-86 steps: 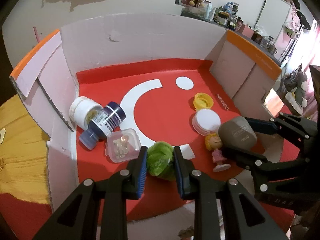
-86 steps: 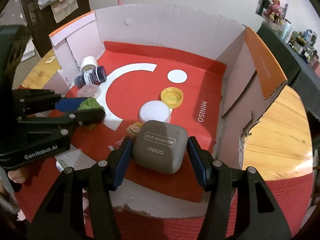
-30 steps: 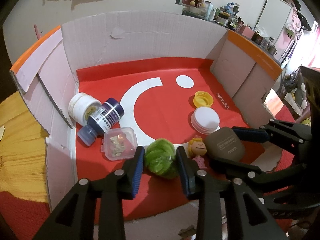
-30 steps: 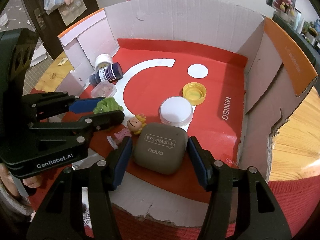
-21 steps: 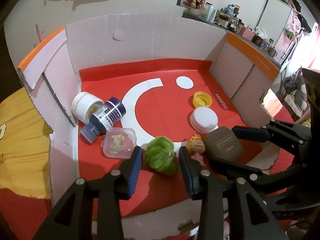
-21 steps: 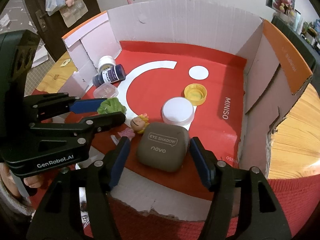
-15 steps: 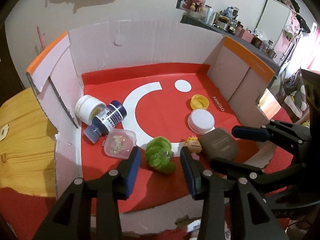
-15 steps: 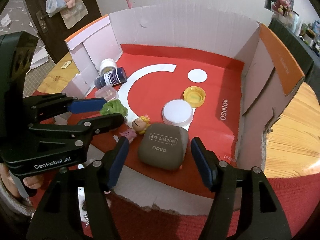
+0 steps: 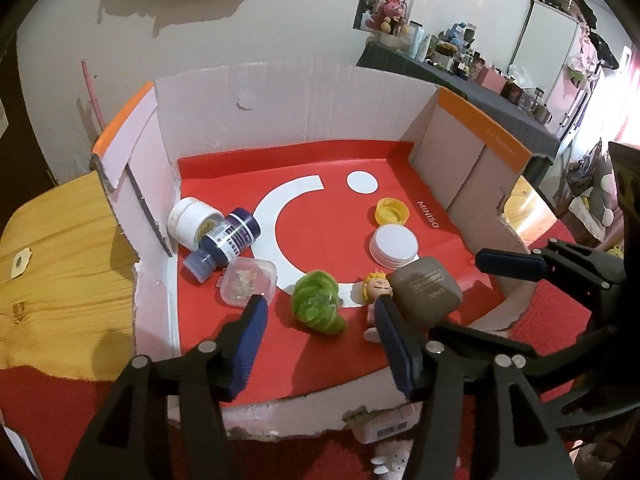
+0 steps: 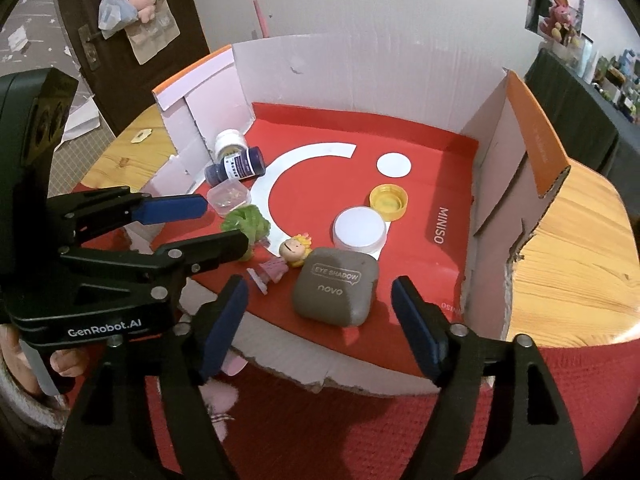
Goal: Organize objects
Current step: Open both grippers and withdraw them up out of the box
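A green leafy toy (image 9: 318,308) lies on the red floor of the cardboard box (image 9: 280,108). My left gripper (image 9: 320,300) hangs just above and behind it. Its jaws are opening, and the toy sits between them, clear of both pads. In the right wrist view a grey eye shadow case (image 10: 336,292) rests on the floor near the box's front edge. My right gripper (image 10: 320,286) straddles the case with its jaws opening and gaps on both sides. A small doll figurine (image 10: 294,250) lies between the toy and the case.
A white round jar (image 9: 394,246) and a yellow cap (image 9: 392,212) sit behind the case. At the left wall lie a dark blue bottle (image 9: 226,240), a white tub (image 9: 192,220) and a small clear box (image 9: 248,280). Wooden tabletop (image 10: 568,240) flanks the box.
Both grippers have opened and drawn back a little. The green toy and the eye shadow case, gripped before, now lie free on the box floor.
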Demonstrator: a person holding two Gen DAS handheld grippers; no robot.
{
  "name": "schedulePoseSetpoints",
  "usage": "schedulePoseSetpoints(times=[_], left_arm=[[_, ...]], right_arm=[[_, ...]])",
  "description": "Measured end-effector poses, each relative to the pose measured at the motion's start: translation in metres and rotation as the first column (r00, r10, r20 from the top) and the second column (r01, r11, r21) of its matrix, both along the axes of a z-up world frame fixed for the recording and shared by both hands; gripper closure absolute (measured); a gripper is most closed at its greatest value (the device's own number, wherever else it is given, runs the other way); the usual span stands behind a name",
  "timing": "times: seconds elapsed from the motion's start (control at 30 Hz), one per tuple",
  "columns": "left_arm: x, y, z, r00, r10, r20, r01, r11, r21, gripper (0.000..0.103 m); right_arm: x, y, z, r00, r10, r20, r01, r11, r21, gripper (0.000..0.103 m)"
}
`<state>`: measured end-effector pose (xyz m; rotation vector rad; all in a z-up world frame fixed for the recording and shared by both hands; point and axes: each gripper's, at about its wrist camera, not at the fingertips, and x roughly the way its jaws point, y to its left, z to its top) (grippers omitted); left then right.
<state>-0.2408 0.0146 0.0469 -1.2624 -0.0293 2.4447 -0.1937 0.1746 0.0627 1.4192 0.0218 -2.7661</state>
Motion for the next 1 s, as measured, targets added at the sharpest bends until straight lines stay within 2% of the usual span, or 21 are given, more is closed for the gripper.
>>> schedulePoseSetpoints(times=[0.13,0.2,0.27,0.4,0.5,0.63,0.83,1.0], left_arm=[[0.004,-0.003,0.004,1.000,0.005,-0.007,-0.005,1.000,0.008,0.043],[0.007,-0.004,0.007,1.000,0.009,-0.013,-0.009,1.000,0.011,0.038],[0.010,-0.005,0.009,1.000,0.015,-0.021,-0.015,1.000,0.012,0.036],[0.016,-0.006,0.014,0.999,0.025,-0.042,-0.026,1.000,-0.005,0.030],[0.020,-0.006,0.017,0.998,0.027,-0.059,-0.028,0.999,-0.017,0.029],[0.025,-0.009,0.021,0.997,0.039,-0.070,-0.039,0.999,-0.012,0.024],[0.031,-0.013,0.025,0.995,0.054,-0.078,-0.055,0.998,-0.008,0.023],[0.037,-0.015,0.029,0.993,0.069,-0.092,-0.070,0.998,-0.007,0.017]], right_arm=[[0.004,-0.002,0.003,1.000,0.000,-0.006,0.000,1.000,0.004,0.027],[0.006,-0.004,0.005,1.000,0.000,-0.010,0.000,1.000,0.006,0.027],[0.009,-0.004,0.007,1.000,-0.001,-0.016,0.001,1.000,0.008,0.022],[0.014,-0.006,0.011,1.000,-0.002,-0.026,0.002,1.000,0.005,0.021],[0.017,-0.008,0.013,1.000,-0.003,-0.030,0.003,1.000,0.009,0.021],[0.021,-0.008,0.015,0.999,-0.010,-0.039,0.011,1.000,0.010,0.015],[0.029,-0.007,0.019,0.998,-0.022,-0.052,0.022,1.000,0.010,0.014],[0.035,-0.010,0.024,0.997,-0.025,-0.067,0.026,0.999,0.021,0.014]])
